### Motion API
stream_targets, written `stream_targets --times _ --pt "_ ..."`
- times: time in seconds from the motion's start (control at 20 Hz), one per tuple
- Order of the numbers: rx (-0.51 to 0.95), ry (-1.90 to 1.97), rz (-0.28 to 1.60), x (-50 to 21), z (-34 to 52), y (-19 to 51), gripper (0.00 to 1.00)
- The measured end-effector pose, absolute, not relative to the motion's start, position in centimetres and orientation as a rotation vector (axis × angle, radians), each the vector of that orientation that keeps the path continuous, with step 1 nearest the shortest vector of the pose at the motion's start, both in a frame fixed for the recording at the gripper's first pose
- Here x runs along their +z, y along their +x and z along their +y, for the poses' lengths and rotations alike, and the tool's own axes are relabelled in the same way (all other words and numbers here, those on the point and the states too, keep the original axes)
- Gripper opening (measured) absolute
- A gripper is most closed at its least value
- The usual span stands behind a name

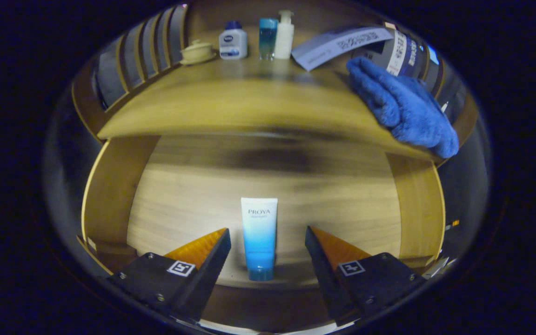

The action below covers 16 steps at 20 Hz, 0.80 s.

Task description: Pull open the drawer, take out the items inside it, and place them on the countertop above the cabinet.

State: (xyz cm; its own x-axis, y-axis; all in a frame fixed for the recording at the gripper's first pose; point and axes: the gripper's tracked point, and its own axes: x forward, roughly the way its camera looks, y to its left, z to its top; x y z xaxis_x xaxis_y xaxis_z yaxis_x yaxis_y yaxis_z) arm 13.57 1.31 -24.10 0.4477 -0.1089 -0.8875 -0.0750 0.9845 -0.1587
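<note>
The wooden drawer (110, 195) stands pulled open below the countertop (231, 102). A white-to-blue tube (259, 237) lies flat on the drawer floor, cap toward me. My gripper (268, 235) is open, its orange-and-black fingers (207, 251) on either side of the tube's lower half, apart from it; whether they reach down to it or hover above I cannot tell. On the countertop a blue towel (403, 109) hangs over the front right edge.
At the back of the countertop stand a cream lidded dish (197, 51), a white-and-blue bottle (233, 42), a teal bottle (267, 37) and a white pump bottle (285, 35). A paper sheet (338, 44) lies to their right. Slatted rails (142, 51) line the countertop's left side.
</note>
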Motion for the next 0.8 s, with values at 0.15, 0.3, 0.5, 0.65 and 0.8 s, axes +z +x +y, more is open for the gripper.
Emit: stream_targets --times 0.15,0.3,0.5,0.65,0.8 --pt "-0.057 -0.188 1.181 -25.8 0.7 13.8 0.85" --pt "-0.038 -0.147 1.215 -26.9 1.6 14.1 0.73" --pt "-0.073 -0.132 1.213 -26.9 1.6 13.9 0.46" --pt "-0.076 -0.028 1.151 -25.5 2.3 13.7 0.46" --pt "-0.027 0.040 1.116 -24.1 3.4 13.1 0.46"
